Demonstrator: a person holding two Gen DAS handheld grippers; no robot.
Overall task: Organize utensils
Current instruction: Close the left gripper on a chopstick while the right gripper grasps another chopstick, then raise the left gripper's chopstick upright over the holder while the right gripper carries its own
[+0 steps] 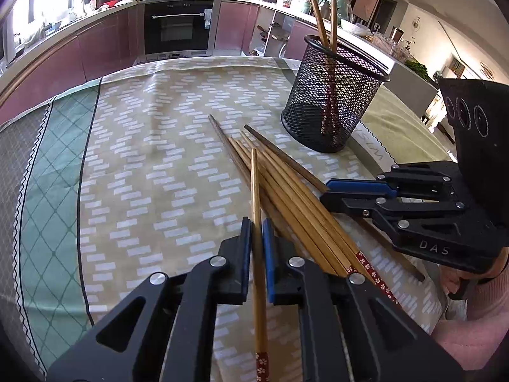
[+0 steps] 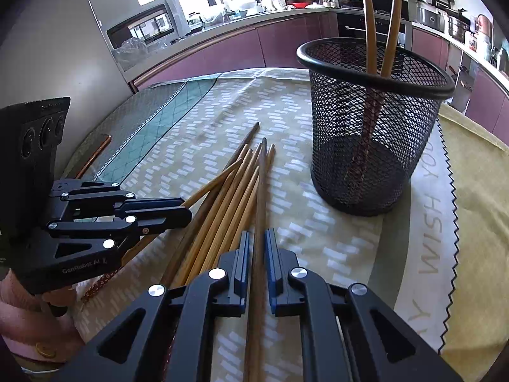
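Observation:
A pile of several wooden chopsticks [image 1: 286, 197] lies on the patterned tablecloth; it also shows in the right wrist view [image 2: 222, 203]. My left gripper [image 1: 257, 226] is shut on one light chopstick [image 1: 254, 184] with a red flowered end. My right gripper [image 2: 257, 238] is shut on a darker brown chopstick [image 2: 261, 184]. The right gripper shows in the left wrist view [image 1: 327, 192], beside the pile. The left gripper shows in the right wrist view [image 2: 186, 210]. A black mesh holder [image 1: 334, 95] stands upright behind the pile with two chopsticks [image 1: 318, 12] in it; it also shows in the right wrist view [image 2: 372, 127].
The table carries a beige and green cloth [image 1: 143, 159] and a yellow mat [image 2: 477, 222] under the holder's right side. Kitchen cabinets and an oven [image 1: 178, 28] stand beyond the table's far edge.

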